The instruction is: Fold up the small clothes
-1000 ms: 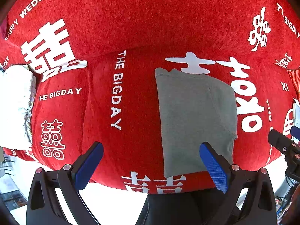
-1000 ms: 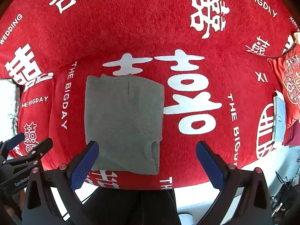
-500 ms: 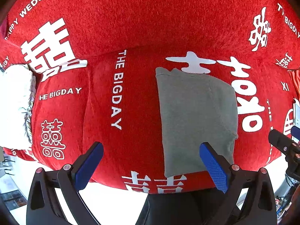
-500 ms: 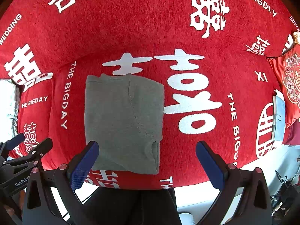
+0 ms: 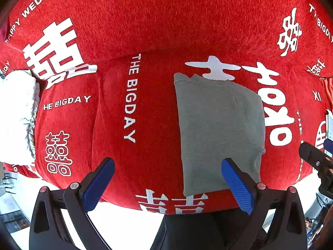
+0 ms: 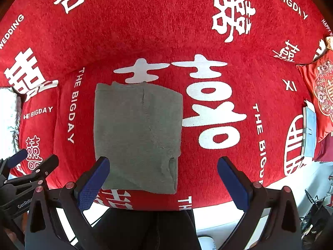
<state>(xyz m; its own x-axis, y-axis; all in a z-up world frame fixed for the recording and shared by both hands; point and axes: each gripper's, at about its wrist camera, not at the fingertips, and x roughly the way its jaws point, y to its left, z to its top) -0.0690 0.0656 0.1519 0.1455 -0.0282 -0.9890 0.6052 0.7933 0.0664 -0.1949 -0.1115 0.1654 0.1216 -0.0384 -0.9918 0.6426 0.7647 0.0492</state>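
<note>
Left wrist view has the left hand-held gripper released, its two blue pads spread wide and holding nothing, poised above the near edge of a red cover printed with white characters and "THE BIGDAY". Its right pad overlaps the near corner of the grey garment in the picture; whether it touches cannot be told. The right hand-held gripper is likewise released and empty, pads wide apart, its left pad in front of the garment's near left corner.

The garment lies flat on the cover as a folded, roughly rectangular stack, longer front to back, with a seam running down its upper layer and a small notch near its right near corner. A white, crinkled bundle sits at the cover's left edge, well apart from the garment.
</note>
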